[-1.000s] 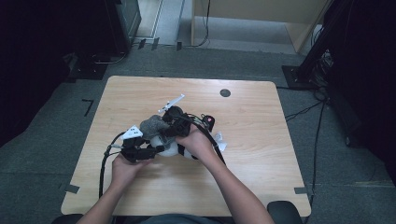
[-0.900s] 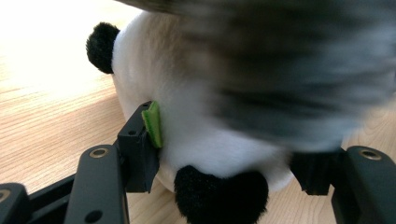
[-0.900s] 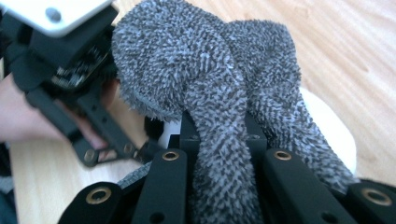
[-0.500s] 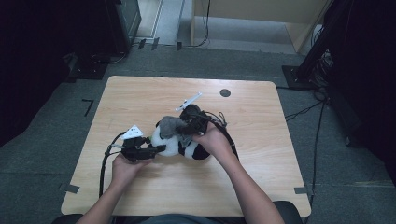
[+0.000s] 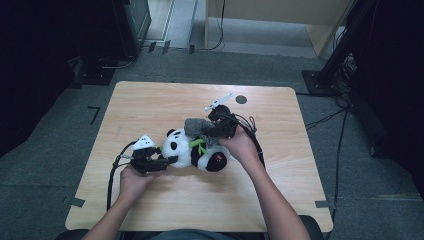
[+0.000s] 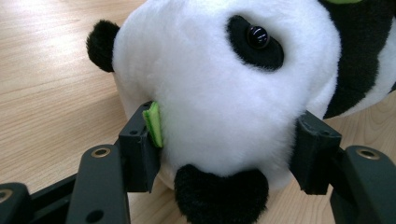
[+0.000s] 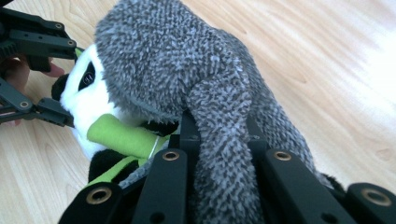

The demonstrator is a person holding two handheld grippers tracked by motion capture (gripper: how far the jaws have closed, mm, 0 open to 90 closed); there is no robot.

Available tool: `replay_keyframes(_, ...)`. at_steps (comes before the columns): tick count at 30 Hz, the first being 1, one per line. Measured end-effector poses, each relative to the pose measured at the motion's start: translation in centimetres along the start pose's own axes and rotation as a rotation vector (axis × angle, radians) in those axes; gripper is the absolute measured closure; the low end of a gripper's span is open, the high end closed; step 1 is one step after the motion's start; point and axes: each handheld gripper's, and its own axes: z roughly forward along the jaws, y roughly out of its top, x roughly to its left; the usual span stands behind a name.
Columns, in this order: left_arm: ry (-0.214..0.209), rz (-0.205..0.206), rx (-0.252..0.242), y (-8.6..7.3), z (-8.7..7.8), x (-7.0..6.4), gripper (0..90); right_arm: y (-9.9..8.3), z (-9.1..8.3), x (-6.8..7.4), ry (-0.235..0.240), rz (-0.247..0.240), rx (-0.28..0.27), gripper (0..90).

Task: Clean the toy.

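Observation:
A black-and-white plush panda lies on its side in the middle of the wooden table. My left gripper is shut on the panda's head, one jaw on each side; a green pad presses its cheek. My right gripper is shut on a grey knitted fuzzy piece, held just above the panda's body. In the high view this grey piece hangs over the panda's middle. A green plush stick lies on the panda's chest. The left gripper also appears at the upper left of the right gripper view.
A small black round mark sits near the table's far edge. A black cable loops off the front left, another trails by the right hand. Dark equipment and cables stand on the floor around the table.
My right gripper has drawn the grey piece to the right, off the panda's head, which is now uncovered. The left gripper has kept its hold on the head.

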Motion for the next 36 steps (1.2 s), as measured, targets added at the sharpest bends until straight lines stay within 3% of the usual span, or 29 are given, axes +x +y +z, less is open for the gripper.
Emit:
replay_keyframes(3, 0.001, -0.003, 0.004, 0.0, 0.0, 0.0, 36.3, 0.2, -0.6, -0.2, 0.003, 0.014, -0.028, 78.0)
replay_keyframes(4, 0.002, -0.002, 0.007, 0.0, 0.0, 0.0, 36.0, 0.3, -1.4, -0.6, 0.002, 0.031, -0.071, 78.0)
replay_keyframes(8, 0.001, 0.001, 0.013, 0.1, -0.1, -0.1, 36.0, 0.3, -3.0, -1.4, -0.001, 0.056, -0.131, 77.9)
replay_keyframes(11, -0.001, -0.004, 0.021, 0.1, -0.1, 0.0, 36.0, 0.2, -5.4, -2.6, -0.051, 0.081, -0.199, 77.8)
replay_keyframes(13, -0.002, -0.006, 0.025, 0.2, -0.1, 0.0, 35.7, 0.1, -5.8, -2.9, -0.059, 0.088, -0.205, 77.7)
replay_keyframes(15, -0.002, -0.008, 0.027, 0.2, -0.1, 0.0, 35.5, -0.4, -6.7, -4.0, -0.082, 0.115, -0.225, 77.5)
replay_keyframes(17, -0.001, -0.014, 0.028, 0.3, -0.1, -0.1, 35.5, -0.6, -6.7, -4.3, -0.086, 0.119, -0.221, 77.5)
replay_keyframes(21, -0.013, -0.034, 0.034, 0.4, -0.1, 0.1, 34.3, -1.8, -5.1, -4.4, -0.092, 0.119, -0.176, 77.3)
replay_keyframes(24, -0.013, -0.003, 0.043, 0.3, -0.1, 0.0, 34.2, -2.7, -2.8, -4.3, -0.090, 0.122, -0.113, 77.3)
replay_keyframes(28, -0.018, -0.017, 0.040, 0.2, -0.1, 0.1, 34.2, -3.6, -1.4, -4.7, -0.060, 0.149, -0.121, 76.6)
replay_keyframes(30, -0.018, -0.021, 0.038, 0.2, 0.0, 0.1, 34.2, -4.0, -1.2, -4.6, -0.081, 0.133, -0.138, 76.2)
replay_keyframes(36, -0.013, -0.020, 0.041, 0.3, 0.0, 0.1, 34.4, -5.0, -1.4, -4.8, -0.069, 0.144, -0.154, 76.0)
